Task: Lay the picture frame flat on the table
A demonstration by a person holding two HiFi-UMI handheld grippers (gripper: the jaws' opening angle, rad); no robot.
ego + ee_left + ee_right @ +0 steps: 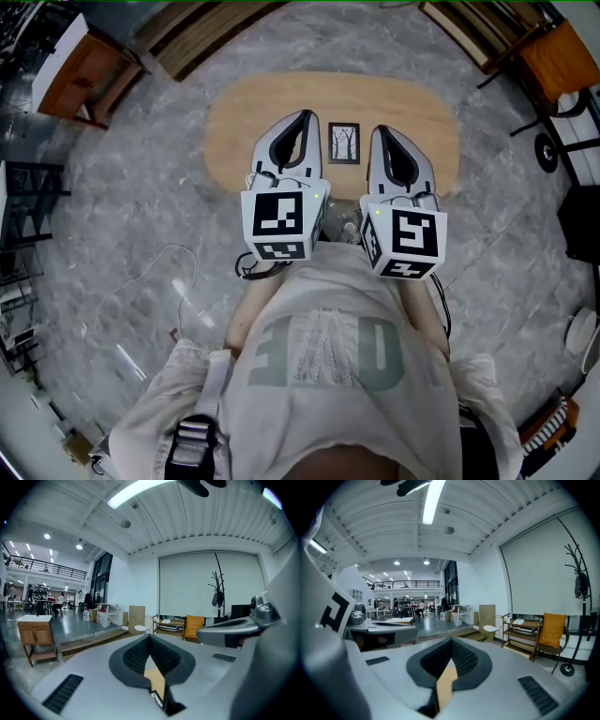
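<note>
A small dark picture frame (343, 142) with a print of bare trees rests on the oval wooden table (244, 112), near the middle. From above I cannot tell whether it stands or lies flat. My left gripper (302, 115) hovers just left of it and my right gripper (382, 130) just right, both above the table and pointing away from me. Each has its jaws shut, tips meeting, nothing between them. In the left gripper view the left gripper (150, 638) shows a corner of the frame (157, 698) through the slit below its tips. The right gripper (451, 641) shows only table wood.
A marbled grey floor surrounds the table. A wooden cabinet (84, 75) stands at the far left, a wooden desk (562, 52) and a wheeled stand (548, 150) at the far right. Low wooden platforms (206, 33) lie beyond the table. A cable (159, 272) trails on the floor.
</note>
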